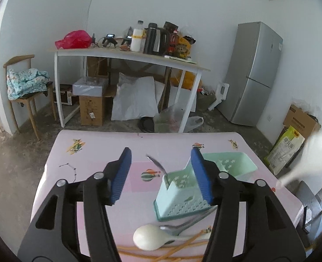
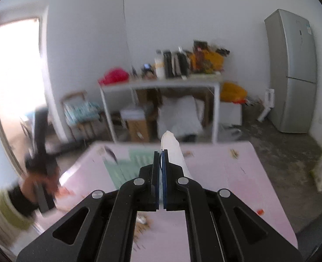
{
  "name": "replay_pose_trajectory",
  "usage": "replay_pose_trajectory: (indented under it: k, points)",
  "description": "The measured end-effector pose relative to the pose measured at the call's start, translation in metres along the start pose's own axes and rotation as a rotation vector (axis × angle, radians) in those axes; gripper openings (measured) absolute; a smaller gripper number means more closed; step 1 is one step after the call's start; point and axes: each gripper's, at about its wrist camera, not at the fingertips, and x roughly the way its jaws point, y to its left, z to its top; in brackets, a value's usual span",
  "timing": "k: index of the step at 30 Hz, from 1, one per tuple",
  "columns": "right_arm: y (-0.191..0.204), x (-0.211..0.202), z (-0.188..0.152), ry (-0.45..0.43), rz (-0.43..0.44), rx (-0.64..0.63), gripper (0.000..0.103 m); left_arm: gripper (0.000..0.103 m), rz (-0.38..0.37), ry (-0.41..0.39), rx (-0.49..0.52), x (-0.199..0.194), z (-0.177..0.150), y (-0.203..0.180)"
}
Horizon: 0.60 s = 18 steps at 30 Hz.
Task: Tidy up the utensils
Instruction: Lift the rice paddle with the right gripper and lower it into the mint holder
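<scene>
On the pink surface (image 1: pixel 91 163), just ahead of my left jaws (image 1: pixel 161 174), stands the mint caddy (image 1: pixel 182 198), a metal spoon (image 1: pixel 158 166) upright in its near-left slot. Those jaws stand released with nothing between them. Near me lie a white ladle (image 1: pixel 145 237), a steel spoon (image 1: pixel 176 229) and chopsticks (image 1: pixel 182 243), overlapping, the heap touching the caddy's near edge. My right jaws (image 2: pixel 160 152) are clenched on a white utensil (image 2: pixel 172 150) (a spoon handle, I think; blur hides the rest). My worry: reaching into that tangle, I could nudge the light caddy and tip it, or drag two pieces together. The white utensil, gripped off-centre, could swing or slip out.
</scene>
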Motion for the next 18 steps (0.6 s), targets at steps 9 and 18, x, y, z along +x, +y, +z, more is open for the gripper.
replay_pose_trajectory:
  k: [9,18]
  points:
    - [0.002,0.018,0.053,-0.103,0.201,0.065,0.002,0.072,0.016,0.050,-0.053,-0.044,-0.047,0.026]
    - [0.005,0.088,0.037,0.018,0.223,0.079,0.002,0.078,0.062,0.118,-0.113,-0.065,-0.102,0.047]
